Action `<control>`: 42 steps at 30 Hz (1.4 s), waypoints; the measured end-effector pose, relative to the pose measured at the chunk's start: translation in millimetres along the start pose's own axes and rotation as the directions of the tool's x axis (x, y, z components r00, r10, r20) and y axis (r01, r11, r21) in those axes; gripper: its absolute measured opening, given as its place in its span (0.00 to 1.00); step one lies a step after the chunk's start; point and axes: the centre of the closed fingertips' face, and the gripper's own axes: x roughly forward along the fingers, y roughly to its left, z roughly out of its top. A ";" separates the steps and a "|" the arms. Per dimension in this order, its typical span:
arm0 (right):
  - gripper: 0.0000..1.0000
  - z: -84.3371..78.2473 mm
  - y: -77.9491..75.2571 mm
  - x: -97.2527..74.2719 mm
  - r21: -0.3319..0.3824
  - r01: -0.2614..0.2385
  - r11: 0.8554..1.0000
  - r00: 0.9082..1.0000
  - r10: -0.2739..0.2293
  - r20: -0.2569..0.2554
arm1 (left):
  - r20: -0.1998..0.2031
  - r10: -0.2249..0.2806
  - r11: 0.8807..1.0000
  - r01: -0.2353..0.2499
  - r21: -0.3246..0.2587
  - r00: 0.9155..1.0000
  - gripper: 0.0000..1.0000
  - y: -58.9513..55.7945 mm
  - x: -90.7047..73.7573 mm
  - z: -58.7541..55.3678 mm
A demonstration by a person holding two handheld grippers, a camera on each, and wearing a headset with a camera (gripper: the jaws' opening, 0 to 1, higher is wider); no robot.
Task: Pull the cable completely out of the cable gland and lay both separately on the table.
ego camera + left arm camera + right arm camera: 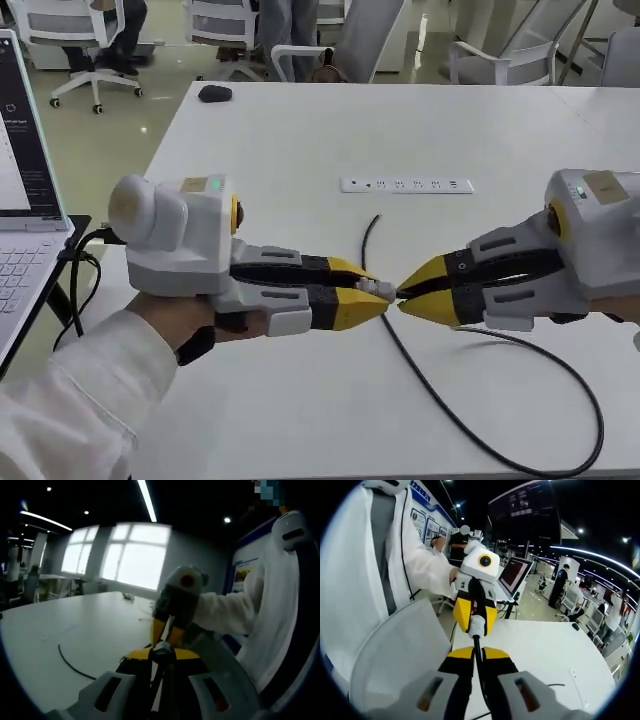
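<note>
**A:** Start with the head view. Where is the work?

**B:** Near the middle of the table [300,140]. The left gripper [372,292] comes in from 9 o'clock with its jaws pinching the cable gland [383,290]. The right gripper [405,297] comes in from 3 o'clock, tip to tip with it. The cable [367,240] has a free end lying toward 12 o'clock and a wide loop on the table toward 5 o'clock.

**A:** And the left gripper view?

**B:** The left gripper's own yellow jaws are closed around the gland [163,651] at 6 o'clock. The right gripper [166,635] faces them from just above. A slack stretch of cable [70,664] lies on the table at 8 o'clock.

**A:** The right gripper view?

**B:** The gland [476,626] sits at centre in the left gripper's jaws. The cable [477,642] drops from it toward 6 o'clock into the right gripper's own jaws, which are pressed together on it.

**A:** Which step is this?

**B:** I judge it to be the pull itself, just set up. The gland is the one thing here that holds anything, and the cable appears to be seated in it. Next, the grippers need to draw straight apart along the cable's line with both grips firm. After that, each piece gets laid down on its own.
</note>
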 end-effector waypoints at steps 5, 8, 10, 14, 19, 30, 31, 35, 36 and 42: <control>0.04 -2.1 -4.1 -1.2 0.005 0.013 1.000 1.000 -0.013 0.000 | 0.005 0.015 1.000 -0.015 -0.004 1.000 0.16 4.8 -5.9 1.8; 0.04 -4.8 -5.1 -2.2 0.014 0.019 1.000 1.000 -0.019 0.001 | 0.007 0.029 1.000 -0.029 -0.009 1.000 0.16 8.1 -9.5 0.9; 0.04 -6.8 -5.5 -3.2 0.021 0.022 1.000 1.000 -0.022 0.002 | 0.007 0.033 0.999 -0.033 -0.013 0.999 0.16 8.8 -11.6 0.2; 0.04 -12.6 -6.0 -6.0 0.036 0.027 0.999 1.000 -0.027 -0.005 | 0.003 0.039 0.999 -0.039 -0.016 0.999 0.16 10.1 -15.1 -1.9; 0.04 -18.8 -6.8 -10.5 0.049 0.032 0.998 0.999 -0.032 -0.016 | -0.002 0.046 0.999 -0.046 -0.022 0.999 0.16 11.2 -19.0 -4.0; 0.04 -32.5 -9.8 -27.8 0.086 0.075 0.993 0.997 -0.073 -0.035 | 0.001 0.077 0.997 -0.077 -0.023 0.997 0.16 17.8 -33.6 -2.0; 0.04 -33.4 -9.5 -28.8 0.090 0.078 0.993 0.997 -0.075 -0.035 | 0.004 0.076 0.997 -0.076 -0.021 0.997 0.16 17.3 -33.8 -0.8; 0.04 -34.7 -8.4 -29.8 0.096 0.086 0.992 0.996 -0.082 -0.040 | 0.004 0.070 0.998 -0.070 -0.009 0.998 0.16 15.2 -31.6 1.2; 0.04 -35.3 -8.3 -29.9 0.098 0.088 0.991 0.996 -0.084 -0.042 | 0.006 0.067 0.998 -0.067 -0.005 0.998 0.16 14.4 -30.5 1.9; 0.05 -39.0 -7.8 -30.6 0.108 0.089 0.990 0.995 -0.085 -0.045 | 0.008 0.059 0.998 -0.059 0.014 0.998 0.16 10.4 -25.0 3.6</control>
